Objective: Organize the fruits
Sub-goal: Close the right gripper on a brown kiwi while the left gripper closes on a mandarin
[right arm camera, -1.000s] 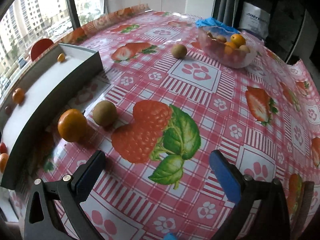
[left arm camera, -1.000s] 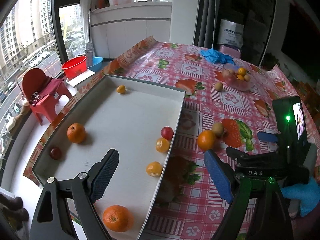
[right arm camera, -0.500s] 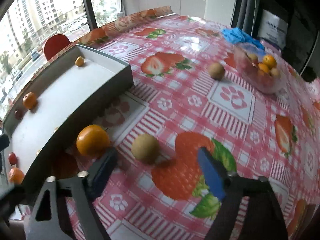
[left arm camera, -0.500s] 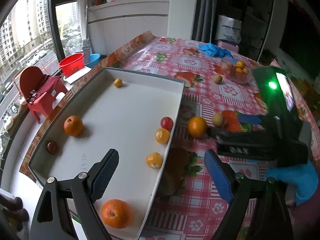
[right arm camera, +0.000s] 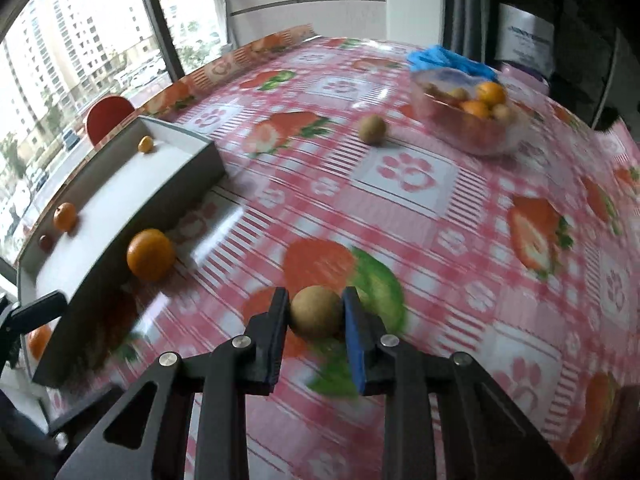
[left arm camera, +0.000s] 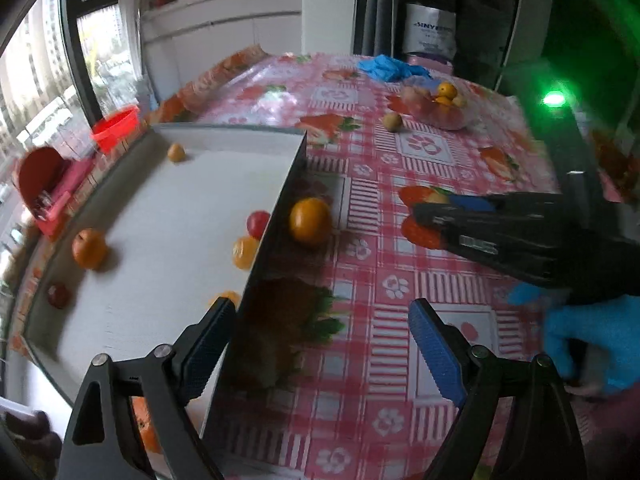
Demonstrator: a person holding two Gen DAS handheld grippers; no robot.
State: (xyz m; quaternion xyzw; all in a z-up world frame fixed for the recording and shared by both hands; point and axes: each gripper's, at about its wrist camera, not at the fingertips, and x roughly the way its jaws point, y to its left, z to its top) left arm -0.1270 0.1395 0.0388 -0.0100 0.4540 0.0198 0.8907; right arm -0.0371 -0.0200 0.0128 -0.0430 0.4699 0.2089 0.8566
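Nearest, the right gripper point(right arm camera: 316, 312) is closing, its pads touching a brown kiwi point(right arm camera: 316, 311) on the bench point(right arm camera: 440, 240). The left gripper point(left arm camera: 320, 340) gapes apart, empty. At ten o'clock an orange point(right arm camera: 151, 255) sits beside the white tray point(right arm camera: 160, 196); at one o'clock, the fruit bowl point(right arm camera: 468, 120).

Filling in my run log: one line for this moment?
right gripper: closing on round brown kiwi | left gripper: open, empty | loose orange beside grey tray
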